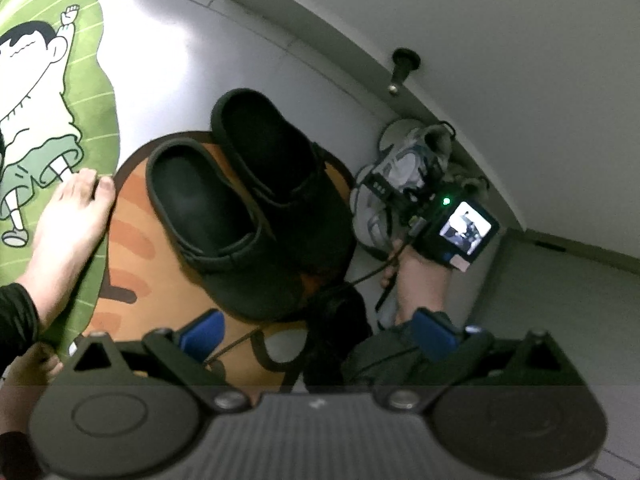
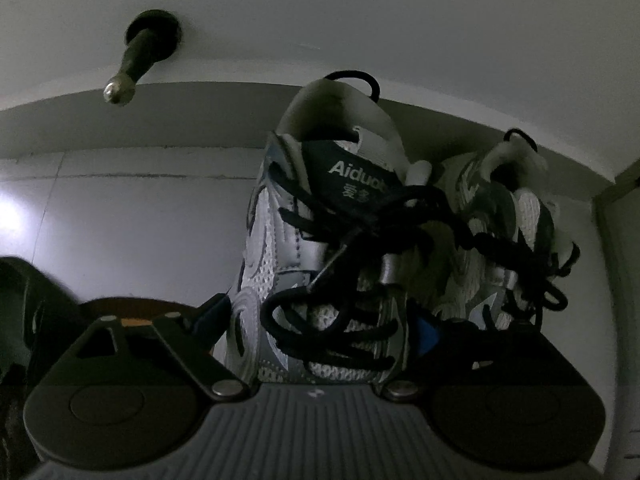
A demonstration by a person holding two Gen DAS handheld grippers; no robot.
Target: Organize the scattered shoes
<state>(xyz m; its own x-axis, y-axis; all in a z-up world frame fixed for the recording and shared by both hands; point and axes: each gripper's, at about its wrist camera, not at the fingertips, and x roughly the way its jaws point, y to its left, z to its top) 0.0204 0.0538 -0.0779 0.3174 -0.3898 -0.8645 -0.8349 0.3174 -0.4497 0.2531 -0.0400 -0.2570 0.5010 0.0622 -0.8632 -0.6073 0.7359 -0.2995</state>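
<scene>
Left wrist view
Black clogs [image 1: 248, 200]: the pair lies side by side, touching, on an orange mat [image 1: 128, 224], openings toward the wall; this reads as a pair already lined up.
Left gripper [image 1: 316, 336]: its blue pads stand wide apart with nothing between them, hovering over the near end of the clogs; probably idle while the other hand works.
Right gripper [image 1: 400, 188]: seen from behind, with its lit screen toward the camera, reaching down onto the sneakers by the wall; from here I cannot tell how its jaws stand.
Sneakers [image 1: 394, 172]: mostly hidden behind that gripper, close to the skirting, right of the clogs.
Bare foot [image 1: 68, 224]: planted on the edge of a green cartoon mat [image 1: 48, 80], just beside the orange one; the person stands over the shoes.
Door stop [image 1: 402, 66]: juts from the wall above the sneakers.

Right wrist view
Left sneaker [image 2: 316, 248]: silver-white with black laces, heel toward the wall, toe between the open pads; the wide stance suits straddling its forefoot.
Right sneaker [image 2: 504, 232]: just beside it, pointing the same way, near the corner.
Right gripper [image 2: 320, 328]: jaws spread wide and the pads do not visibly press the shoe, so I judge it either released or not yet gripped.
Laces: loose and tangled across both shoes; they could snag on a pad.
</scene>
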